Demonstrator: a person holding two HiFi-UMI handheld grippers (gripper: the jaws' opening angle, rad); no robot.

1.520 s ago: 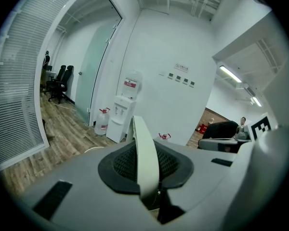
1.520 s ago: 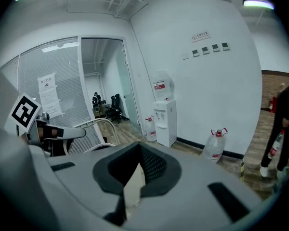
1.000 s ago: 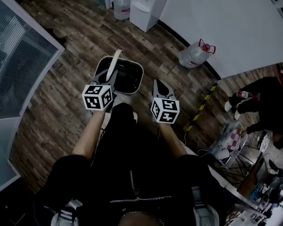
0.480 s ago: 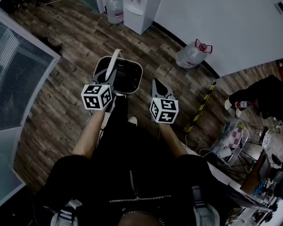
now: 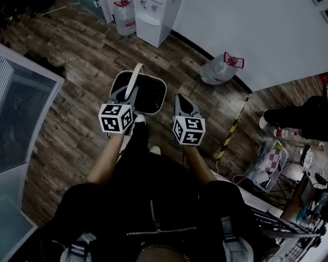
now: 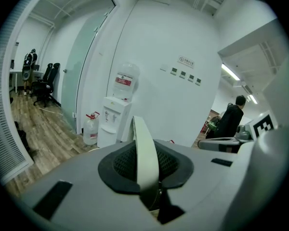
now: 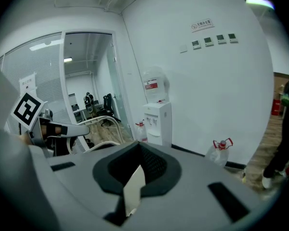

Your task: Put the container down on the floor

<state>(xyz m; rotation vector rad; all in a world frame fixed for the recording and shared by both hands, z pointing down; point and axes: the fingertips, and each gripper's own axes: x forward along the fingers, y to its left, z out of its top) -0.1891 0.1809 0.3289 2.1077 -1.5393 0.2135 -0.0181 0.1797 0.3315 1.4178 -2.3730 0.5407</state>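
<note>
Left claw (image 6: 153,196): clenched on the white handle (image 6: 143,153), which rises between its jaws. A grip at the handle's middle lets the load hang level.
Right claw (image 5: 181,100): closed on a thin white slip (image 7: 134,189); what the slip is, I cannot tell. It sits beside the left claw at centre frame and bears none of the load.
Container (image 5: 148,94): dark inside with a pale rim, upper centre of the head view, just ahead of the left claw. It appears to hang off the floor (image 5: 71,119), so it is not yet set down.
Floor: wood planks all round the container.
Farther out: 1 cooler (image 5: 153,10) at top centre and 1 bottle (image 5: 218,70) lying at upper right, both well apart.
Next step: lower it straight down and release once the base rests.
Risk: with 1 grip point, the container may swing.
</note>
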